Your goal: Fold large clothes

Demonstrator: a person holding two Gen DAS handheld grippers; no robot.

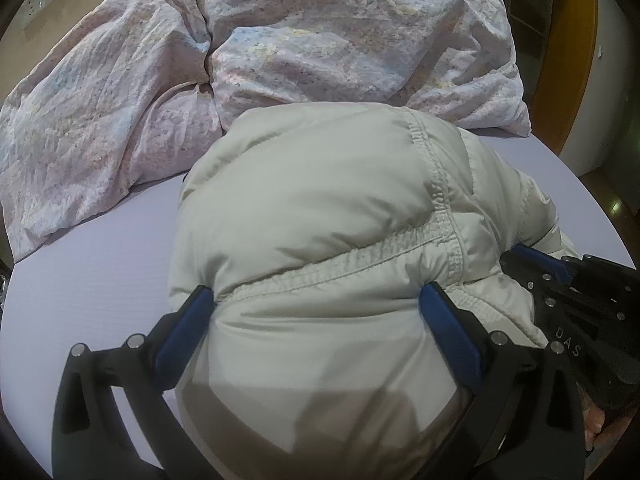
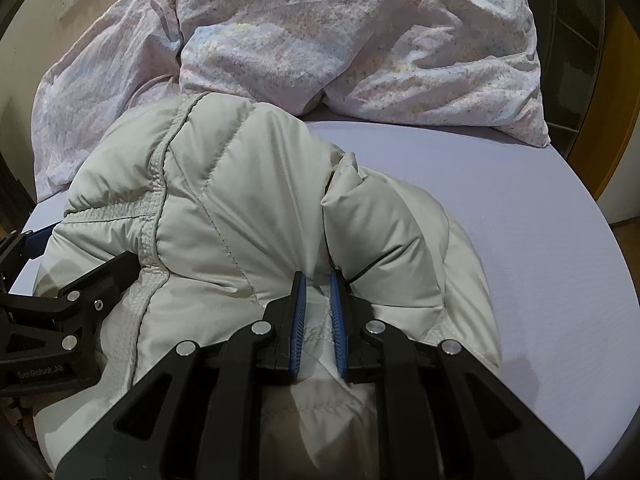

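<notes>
Now the puffy jacket (image 1: 320,208) lies bundled near the bed's (image 2: 520,208) front edge, bulk stretching ahead; the right gripper (image 2: 319,280) pinches a fold, the left gripper (image 1: 320,300) straddles the elastic hem, spread wide.

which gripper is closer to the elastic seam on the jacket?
Left. The left gripper straddles the jacket right at the elastic seam; the right gripper pinches a fold off to one side.
</notes>
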